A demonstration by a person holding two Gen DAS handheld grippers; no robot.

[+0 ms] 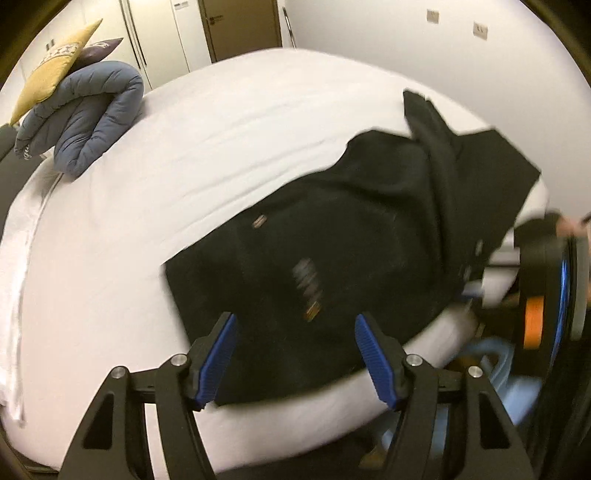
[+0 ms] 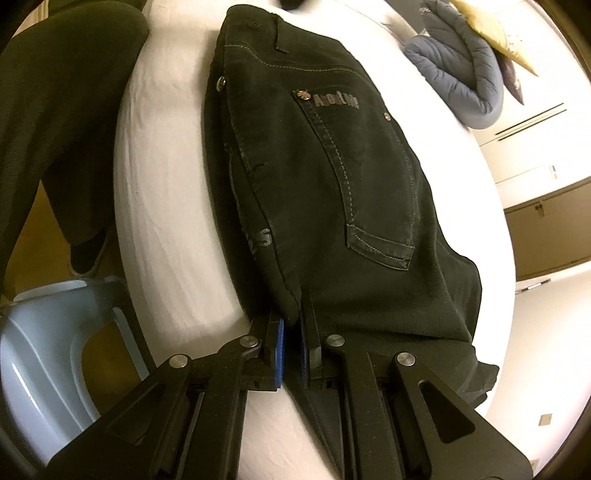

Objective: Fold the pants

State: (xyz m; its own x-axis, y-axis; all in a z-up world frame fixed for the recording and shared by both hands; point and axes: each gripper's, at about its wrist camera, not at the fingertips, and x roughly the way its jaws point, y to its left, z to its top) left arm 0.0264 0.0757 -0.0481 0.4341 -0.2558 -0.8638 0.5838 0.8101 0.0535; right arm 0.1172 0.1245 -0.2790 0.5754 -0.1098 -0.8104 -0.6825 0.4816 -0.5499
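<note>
Black pants [image 2: 332, 177] lie folded lengthwise on a white bed [image 2: 166, 206], seat side up, a back pocket [image 2: 365, 184] outlined in pale stitching facing the right wrist camera. Silver lettering along the pocket's top edge appears to read "About Me"; the last letters are hard to make out. A second print near the seam at the left edge of the pants shows only a large "S", the rest lost in the fold. Metal rivets [image 2: 221, 83] sit at the waistband and pocket corners.

The right gripper [image 2: 291, 341] is pinched nearly closed on a fold of the pants at their near end, its blue pads pressing the dark cloth between them. The left gripper [image 1: 295, 354] stands wide above the waistband end of the pants [image 1: 332, 240], with nothing between its blue ribbed pads [image 1: 218, 365]; that view is blurred, and the print on the cloth there cannot be read.

At the far side of the bed rests a rolled blue-grey quilt [image 1: 92, 114], with a yellow cushion [image 1: 55, 66] and a dark purple cushion [image 1: 101, 48] leaning on it; their printed patterns are illegible. A pale blue plastic stool [image 2: 48, 354] stands on the floor beside the bed, next to a person's dark-trousered leg [image 2: 62, 110]. White wardrobe doors [image 1: 159, 33] and a brown door [image 1: 240, 26] line the far wall.
</note>
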